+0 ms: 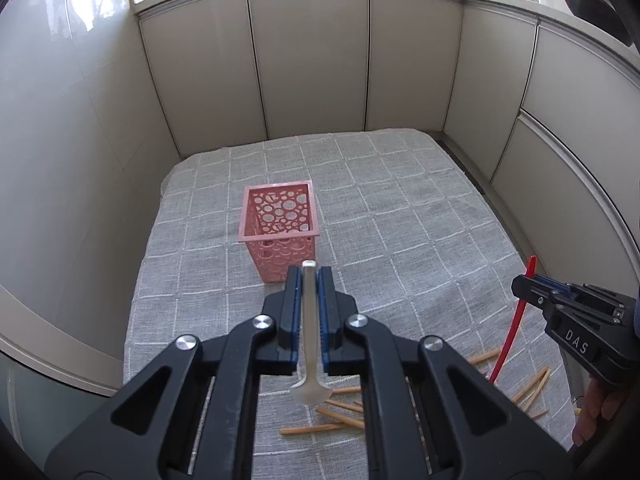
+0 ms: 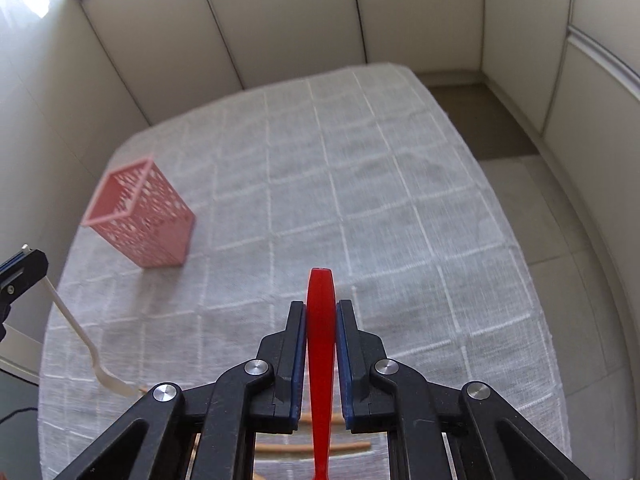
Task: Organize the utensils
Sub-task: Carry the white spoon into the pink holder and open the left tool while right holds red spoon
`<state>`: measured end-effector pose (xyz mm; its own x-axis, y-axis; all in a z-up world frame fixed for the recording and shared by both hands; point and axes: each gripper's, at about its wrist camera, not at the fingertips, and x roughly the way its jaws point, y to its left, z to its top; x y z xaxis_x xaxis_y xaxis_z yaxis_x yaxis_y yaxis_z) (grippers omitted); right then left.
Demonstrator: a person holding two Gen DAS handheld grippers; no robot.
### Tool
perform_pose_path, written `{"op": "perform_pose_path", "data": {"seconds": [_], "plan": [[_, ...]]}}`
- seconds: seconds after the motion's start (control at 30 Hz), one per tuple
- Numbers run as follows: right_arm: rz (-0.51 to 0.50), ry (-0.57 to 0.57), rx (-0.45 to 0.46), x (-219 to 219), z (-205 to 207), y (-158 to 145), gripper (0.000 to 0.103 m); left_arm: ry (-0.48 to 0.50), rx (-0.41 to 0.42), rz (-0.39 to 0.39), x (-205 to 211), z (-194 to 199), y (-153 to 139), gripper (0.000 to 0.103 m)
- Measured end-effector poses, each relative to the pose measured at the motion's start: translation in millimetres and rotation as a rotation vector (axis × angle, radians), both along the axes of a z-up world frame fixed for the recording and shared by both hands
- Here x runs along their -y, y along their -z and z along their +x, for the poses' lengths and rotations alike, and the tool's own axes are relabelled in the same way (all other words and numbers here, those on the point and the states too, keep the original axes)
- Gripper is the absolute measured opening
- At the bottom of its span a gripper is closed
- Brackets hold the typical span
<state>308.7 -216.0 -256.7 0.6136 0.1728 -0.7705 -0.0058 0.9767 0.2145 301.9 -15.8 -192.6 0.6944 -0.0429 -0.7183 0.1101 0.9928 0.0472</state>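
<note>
- Left gripper (image 1: 309, 280): clamped tight on white fork (image 1: 309, 328), held up off the table (image 1: 400, 220).
- Right gripper (image 2: 321, 308): pinched on red utensil (image 2: 320, 340).
- Pink basket (image 1: 279, 224): upright toward table's far left corner.
- Wooden chopsticks (image 1: 320, 429): scattered at near edge.

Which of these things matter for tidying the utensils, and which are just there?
Part of the job: white utensil in left gripper; red utensil in right gripper; pink basket; wooden sticks.

Just there: checked tablecloth; cabinet doors.

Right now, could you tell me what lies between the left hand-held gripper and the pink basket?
Only bare checked tablecloth, seen in the right wrist view, separates the left hand-held gripper from the pink basket.
</note>
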Motion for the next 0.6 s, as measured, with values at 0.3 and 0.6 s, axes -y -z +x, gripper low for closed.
{"op": "perform_pose_path", "data": {"seconds": [0.3, 0.6], "plan": [[0.083, 0.019, 0.178, 3, -24, -49, 0.012, -0.018, 0.109, -0.07, -18, -14, -39, 0.009], [0.133, 0.041, 0.257, 2, -25, -68, 0.012, -0.069, 0.253, -0.133, -37, 14, -79, 0.009]]}}
